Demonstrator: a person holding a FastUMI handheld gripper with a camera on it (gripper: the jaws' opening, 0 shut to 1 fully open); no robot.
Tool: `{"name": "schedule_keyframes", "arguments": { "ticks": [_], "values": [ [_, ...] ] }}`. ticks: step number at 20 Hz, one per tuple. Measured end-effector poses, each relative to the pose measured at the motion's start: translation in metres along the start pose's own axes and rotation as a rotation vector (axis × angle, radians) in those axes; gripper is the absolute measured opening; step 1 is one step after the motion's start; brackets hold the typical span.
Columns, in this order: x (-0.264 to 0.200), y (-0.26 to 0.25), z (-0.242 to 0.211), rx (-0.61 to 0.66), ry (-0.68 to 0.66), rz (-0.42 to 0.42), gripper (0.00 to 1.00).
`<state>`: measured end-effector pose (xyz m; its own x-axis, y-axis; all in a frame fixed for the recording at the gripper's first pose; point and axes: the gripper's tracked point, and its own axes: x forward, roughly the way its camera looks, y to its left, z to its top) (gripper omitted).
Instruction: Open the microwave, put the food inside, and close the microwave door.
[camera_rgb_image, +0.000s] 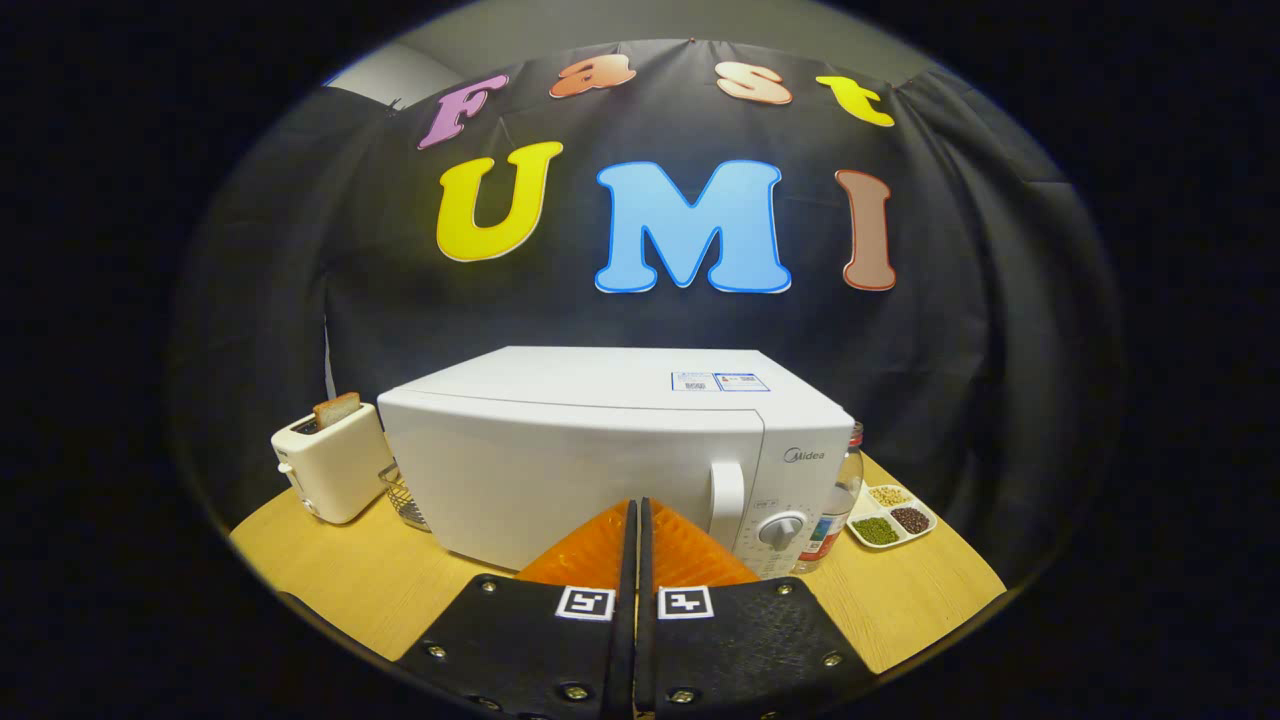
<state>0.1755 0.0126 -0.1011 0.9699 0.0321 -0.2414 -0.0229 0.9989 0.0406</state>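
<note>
Wooden table (350, 580) with microwave (590, 450), toaster (335, 465), wire basket (405, 497), bottle (838, 500), divided dish (892, 516)

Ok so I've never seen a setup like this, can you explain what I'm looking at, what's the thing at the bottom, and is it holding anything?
The camera rides on a hand-held gripper and looks forward along its two fingers, the wedge shapes at the bottom. Its jaws are shut together with nothing between them. Just ahead of them, on a wooden table, stands a white microwave with its door closed and its handle beside the control dials. To one side is a toaster with a slice of bread sticking up and a wire basket. On the other side stand a bottle and a divided tray of beans.
</note>
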Motion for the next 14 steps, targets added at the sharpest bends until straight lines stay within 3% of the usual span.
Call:
{"name": "schedule_keyframes", "arguments": {
  "ticks": [6,7,10,12,13,14],
  "values": [
    [-0.088,0.002,0.017,0.03,-0.061,-0.02,0.02],
    [-0.102,0.003,0.018,0.032,-0.066,-0.019,0.15],
    [-0.138,0.011,0.02,0.038,-0.093,-0.022,0.24],
    [-0.158,0.013,0.022,0.033,-0.112,-0.026,0.46],
    [-0.166,0.014,0.023,0.031,-0.121,-0.028,0.7],
    [-0.174,0.015,0.023,0.027,-0.128,-0.031,0.82]
  ]
}}
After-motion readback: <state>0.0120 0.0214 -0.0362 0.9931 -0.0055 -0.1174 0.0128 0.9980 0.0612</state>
